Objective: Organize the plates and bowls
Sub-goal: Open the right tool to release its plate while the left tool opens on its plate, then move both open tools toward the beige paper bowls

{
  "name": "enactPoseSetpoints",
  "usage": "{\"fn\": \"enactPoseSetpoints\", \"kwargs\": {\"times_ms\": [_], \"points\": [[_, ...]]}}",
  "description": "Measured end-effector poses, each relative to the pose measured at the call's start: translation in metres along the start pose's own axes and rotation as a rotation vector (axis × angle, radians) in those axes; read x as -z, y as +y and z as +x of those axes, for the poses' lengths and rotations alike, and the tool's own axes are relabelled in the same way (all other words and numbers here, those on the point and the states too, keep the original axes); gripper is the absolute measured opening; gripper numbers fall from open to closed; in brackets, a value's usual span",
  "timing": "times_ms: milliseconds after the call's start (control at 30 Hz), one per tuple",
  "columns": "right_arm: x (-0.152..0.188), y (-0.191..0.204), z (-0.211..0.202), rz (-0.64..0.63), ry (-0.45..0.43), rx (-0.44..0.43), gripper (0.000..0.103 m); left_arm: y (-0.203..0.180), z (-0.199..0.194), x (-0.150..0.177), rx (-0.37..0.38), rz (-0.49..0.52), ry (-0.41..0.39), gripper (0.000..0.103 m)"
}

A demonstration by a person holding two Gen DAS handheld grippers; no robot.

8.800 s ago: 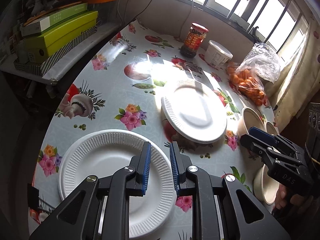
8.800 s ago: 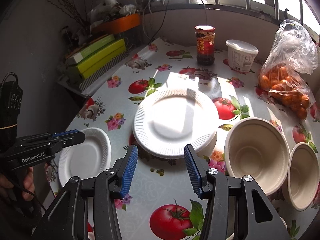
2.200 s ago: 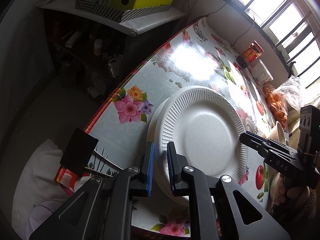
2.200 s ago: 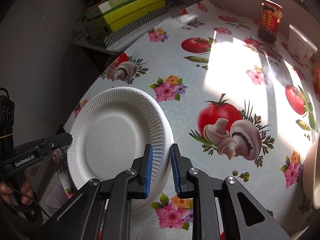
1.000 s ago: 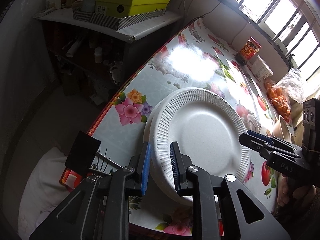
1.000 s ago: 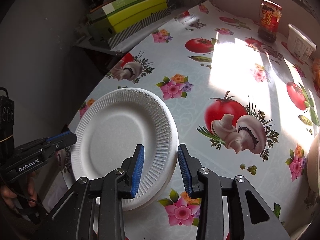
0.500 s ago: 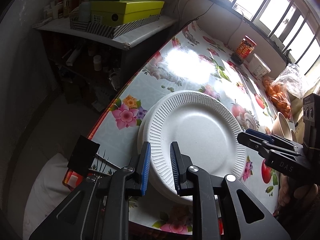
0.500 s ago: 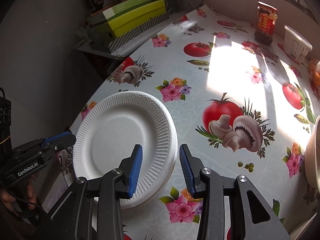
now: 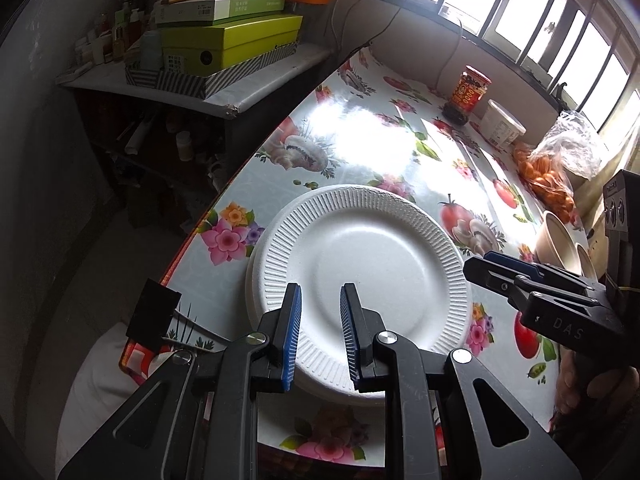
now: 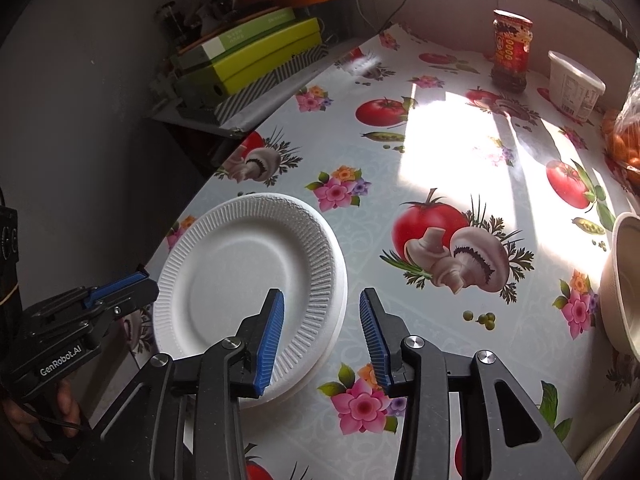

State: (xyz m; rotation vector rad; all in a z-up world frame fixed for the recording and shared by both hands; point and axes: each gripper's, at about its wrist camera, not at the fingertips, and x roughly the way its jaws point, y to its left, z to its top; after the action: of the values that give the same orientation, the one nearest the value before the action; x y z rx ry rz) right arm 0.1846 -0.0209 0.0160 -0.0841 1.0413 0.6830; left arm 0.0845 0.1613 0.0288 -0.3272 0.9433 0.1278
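Both tongs let go of the plate since two seconds back and pulled up off it; plate now lies flat on the stack.

Left tongs (image 9: 320, 334) part open, nothing between the pads, hovering over near rim of white ribbed plate (image 9: 360, 280). Right tongs (image 10: 322, 336) wider apart, empty, above plate's right rim. Plate sits on another white plate, possibly more under it, edge view poor, at the worktop (image 10: 440, 152) corner nearest the shelf. Tan bowls (image 9: 558, 240) well apart at far right. Red jar (image 10: 511, 50) and white tub (image 10: 574, 86) by window.
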Motion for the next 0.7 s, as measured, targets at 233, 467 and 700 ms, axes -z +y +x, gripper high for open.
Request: {"fn": "enactPoseSetpoints", "kwargs": {"times_ms": [233, 467, 700], "points": [[0.010, -0.006, -0.019, 0.032, -0.071, 0.035, 0.046, -0.024, -0.005, 0.001, 0.021, 0.061, -0.030, 0.021], [0.024, -0.022, -0.044, 0.072, -0.133, 0.103, 0.047, -0.056, -0.001, 0.003, 0.068, 0.118, -0.023, 0.021], [0.036, -0.038, -0.065, 0.114, -0.187, 0.173, 0.050, -0.089, 0.003, 0.006, 0.088, 0.191, -0.031, 0.021]]}}
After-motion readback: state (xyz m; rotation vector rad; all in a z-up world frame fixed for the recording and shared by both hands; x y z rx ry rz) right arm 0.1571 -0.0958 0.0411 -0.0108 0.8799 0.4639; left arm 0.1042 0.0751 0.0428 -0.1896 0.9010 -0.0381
